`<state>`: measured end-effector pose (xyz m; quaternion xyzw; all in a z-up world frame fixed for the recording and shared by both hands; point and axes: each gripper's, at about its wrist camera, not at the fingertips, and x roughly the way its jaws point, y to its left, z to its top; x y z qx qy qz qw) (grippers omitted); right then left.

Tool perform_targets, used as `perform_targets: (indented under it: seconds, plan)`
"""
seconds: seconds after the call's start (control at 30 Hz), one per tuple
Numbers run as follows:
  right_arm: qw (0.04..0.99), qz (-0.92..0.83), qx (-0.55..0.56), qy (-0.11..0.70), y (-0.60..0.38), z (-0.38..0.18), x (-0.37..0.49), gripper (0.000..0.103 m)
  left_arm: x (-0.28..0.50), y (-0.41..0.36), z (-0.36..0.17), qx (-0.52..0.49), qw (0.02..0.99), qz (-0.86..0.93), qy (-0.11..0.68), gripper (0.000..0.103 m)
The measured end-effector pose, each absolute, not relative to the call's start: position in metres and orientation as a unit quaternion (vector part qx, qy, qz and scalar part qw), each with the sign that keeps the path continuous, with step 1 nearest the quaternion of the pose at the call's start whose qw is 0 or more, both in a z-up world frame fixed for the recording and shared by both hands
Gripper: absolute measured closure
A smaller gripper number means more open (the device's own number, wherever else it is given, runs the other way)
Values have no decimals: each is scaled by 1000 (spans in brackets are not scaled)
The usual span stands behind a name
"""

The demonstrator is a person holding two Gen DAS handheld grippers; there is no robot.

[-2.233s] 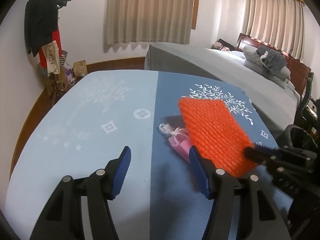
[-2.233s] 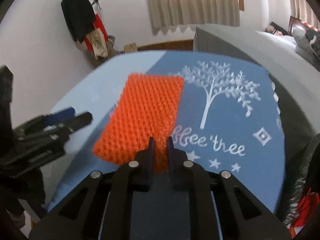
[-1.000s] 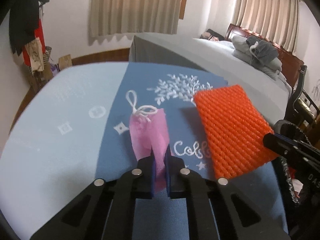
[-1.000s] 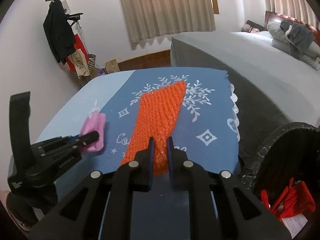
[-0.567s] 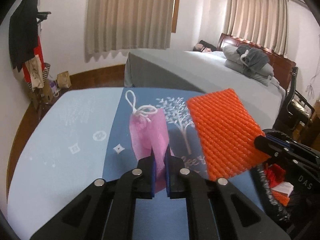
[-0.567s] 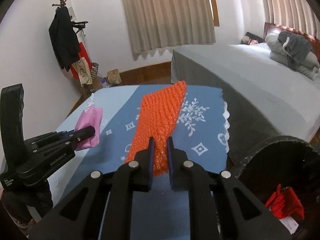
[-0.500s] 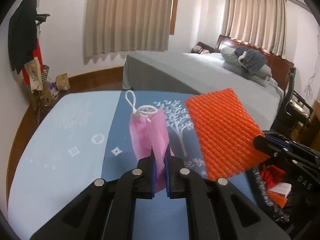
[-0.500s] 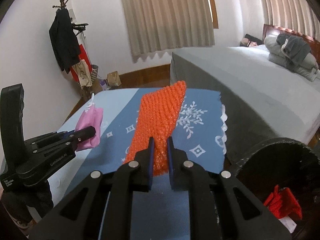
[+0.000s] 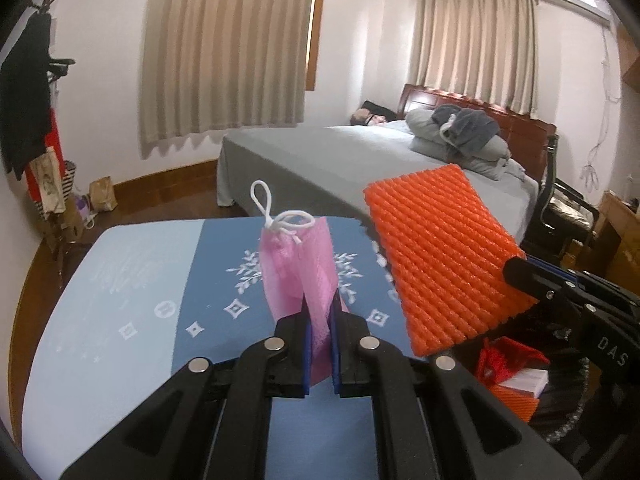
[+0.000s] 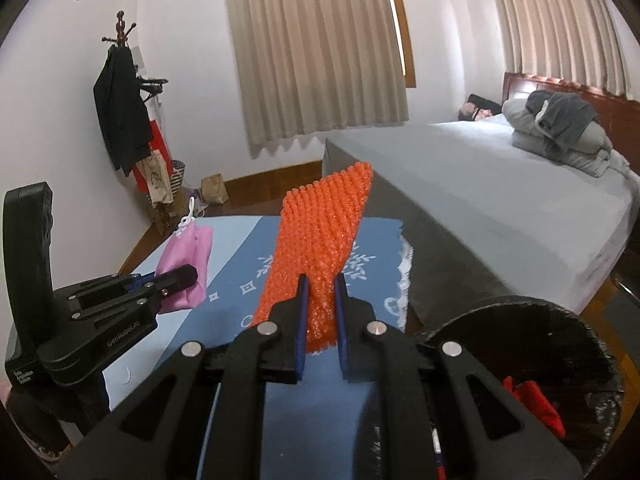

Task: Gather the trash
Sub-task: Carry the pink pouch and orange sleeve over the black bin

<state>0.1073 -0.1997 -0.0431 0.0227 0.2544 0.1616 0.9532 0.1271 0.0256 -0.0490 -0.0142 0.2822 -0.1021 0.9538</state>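
- The left gripper point(image 9: 320, 320) is clamped on a pink drawstring pouch point(image 9: 298, 268) with a white cord, lifted above the blue tablecloth point(image 9: 208, 280).
- The right gripper point(image 10: 320, 300) pinches a ribbed orange foam net point(image 10: 320, 240), near the black trash bin point(image 10: 560, 344).

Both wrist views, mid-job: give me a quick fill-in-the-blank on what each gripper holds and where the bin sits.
1. The left gripper is shut on a ____ drawstring pouch.
2. The right gripper is shut on an orange foam ____.
3. In the right wrist view the black trash bin sits to the ____ of the blue tablecloth.

Missing words: pink; net; right
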Motion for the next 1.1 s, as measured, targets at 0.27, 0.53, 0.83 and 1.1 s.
perform_targets:
  seconds: [0.27,0.53,0.83,1.1]
  plan:
    - [961,133,31,239,-228,-33,84,91,114,-7,-34,-3,955,-133,266,96]
    - [967,99,42,229,-255,-29,66,91,101,-48,-23,12,951,-174,254,96]
    - [972,55,52,224,-288,-31,44,91,93,-87,-17,26,946,-215,243,96]
    - [973,21,59,223,-310,-33,29,91,86,-117,-18,35,938,-248,239,96]
